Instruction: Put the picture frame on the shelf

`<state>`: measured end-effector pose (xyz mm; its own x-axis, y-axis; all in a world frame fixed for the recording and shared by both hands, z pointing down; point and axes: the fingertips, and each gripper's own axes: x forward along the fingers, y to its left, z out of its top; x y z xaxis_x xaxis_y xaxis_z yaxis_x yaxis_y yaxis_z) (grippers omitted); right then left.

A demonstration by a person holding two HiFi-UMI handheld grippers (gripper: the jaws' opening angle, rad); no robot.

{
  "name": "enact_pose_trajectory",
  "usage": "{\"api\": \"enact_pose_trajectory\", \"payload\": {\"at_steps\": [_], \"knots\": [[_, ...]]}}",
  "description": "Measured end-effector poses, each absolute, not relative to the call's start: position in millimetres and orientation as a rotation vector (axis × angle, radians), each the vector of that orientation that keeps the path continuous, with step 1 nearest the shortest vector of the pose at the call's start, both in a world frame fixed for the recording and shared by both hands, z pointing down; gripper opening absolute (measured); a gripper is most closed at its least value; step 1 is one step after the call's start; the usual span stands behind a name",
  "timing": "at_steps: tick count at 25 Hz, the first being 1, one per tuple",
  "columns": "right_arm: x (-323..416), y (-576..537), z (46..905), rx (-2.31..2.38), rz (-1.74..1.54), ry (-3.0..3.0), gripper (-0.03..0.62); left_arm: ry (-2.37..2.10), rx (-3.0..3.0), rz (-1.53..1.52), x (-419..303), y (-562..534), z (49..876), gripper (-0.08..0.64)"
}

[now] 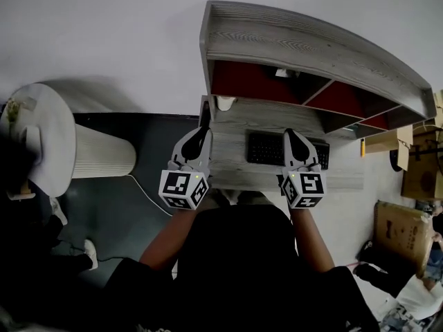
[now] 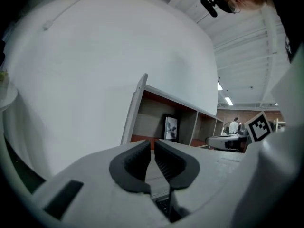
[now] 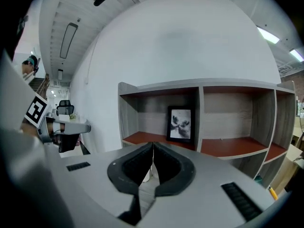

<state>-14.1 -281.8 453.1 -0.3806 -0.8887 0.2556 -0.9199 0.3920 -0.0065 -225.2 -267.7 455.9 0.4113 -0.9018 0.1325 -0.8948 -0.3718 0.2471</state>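
The black picture frame (image 3: 180,124) with a grey print stands upright in the left compartment of the grey wooden shelf (image 3: 199,87), on its red-brown board. It also shows in the left gripper view, as the frame (image 2: 171,128) inside the shelf (image 2: 142,87). In the head view the shelf top (image 1: 311,47) hides it. My left gripper (image 1: 205,116) (image 2: 153,144) and right gripper (image 1: 290,133) (image 3: 153,146) hover side by side over the desk in front of the shelf, well short of the frame. Both have their jaws together and nothing between them.
A black keyboard (image 1: 266,148) lies on the desk surface (image 1: 235,120) between the grippers. A small white object (image 1: 225,103) sits at the desk's left end. A round white table (image 1: 41,137) stands to the left, cardboard boxes (image 1: 401,230) to the right, and a white cable (image 1: 145,194) crosses the floor.
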Motion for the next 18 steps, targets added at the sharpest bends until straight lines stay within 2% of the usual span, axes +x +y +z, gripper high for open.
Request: {"api": "enact_pose_trajectory", "payload": {"at_steps": [3,18], "knots": [[-20,-275,456,1.623,0.193,-2.422,0.014,-1.547,2.42,-0.029,-231,-266,457,0.017],[-20,-263,456,1.736,0.175,-2.374,0.012,-1.506,2.508,0.028,-225,-277,458,0.017]]}}
